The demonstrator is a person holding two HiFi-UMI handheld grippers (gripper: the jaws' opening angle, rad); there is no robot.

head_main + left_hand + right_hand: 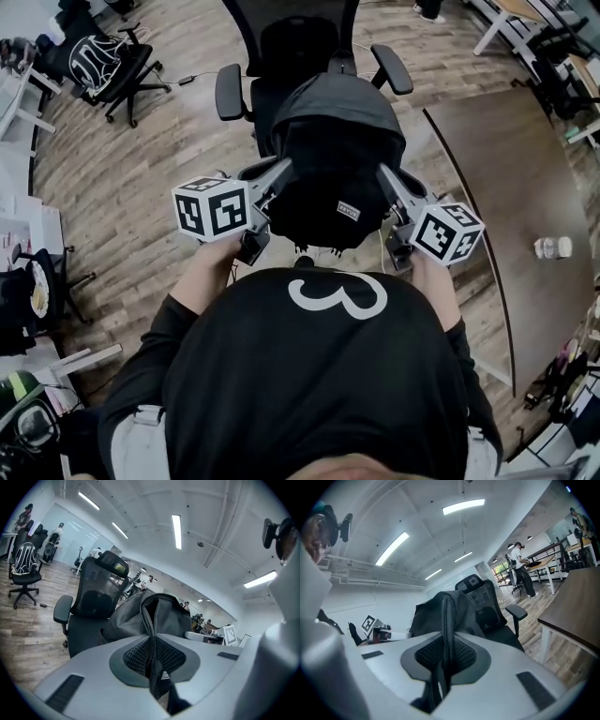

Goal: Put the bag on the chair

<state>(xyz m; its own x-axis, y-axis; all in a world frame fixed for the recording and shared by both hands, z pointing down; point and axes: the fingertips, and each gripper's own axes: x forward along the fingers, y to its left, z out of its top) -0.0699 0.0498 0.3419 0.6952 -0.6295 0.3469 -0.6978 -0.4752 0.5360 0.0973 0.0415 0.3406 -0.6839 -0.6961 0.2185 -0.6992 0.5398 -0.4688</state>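
Observation:
A black backpack [333,159] hangs in the air between my two grippers, just in front of a black office chair [286,52] and above its seat. My left gripper [279,172] is shut on a black strap of the bag [152,653] at the bag's left side. My right gripper [384,178] is shut on another strap [446,639] at its right side. In the left gripper view the bag [140,616] bulges beyond the jaws with the chair [96,595] behind it. In the right gripper view the bag [436,613] hides part of the chair [487,606].
A dark brown table [511,206] stands to the right with a small white bottle [553,247] on it. Another office chair with a backpack on it [98,61] stands at the far left. Desks and clutter [28,281] line the left side. People stand in the background [520,569].

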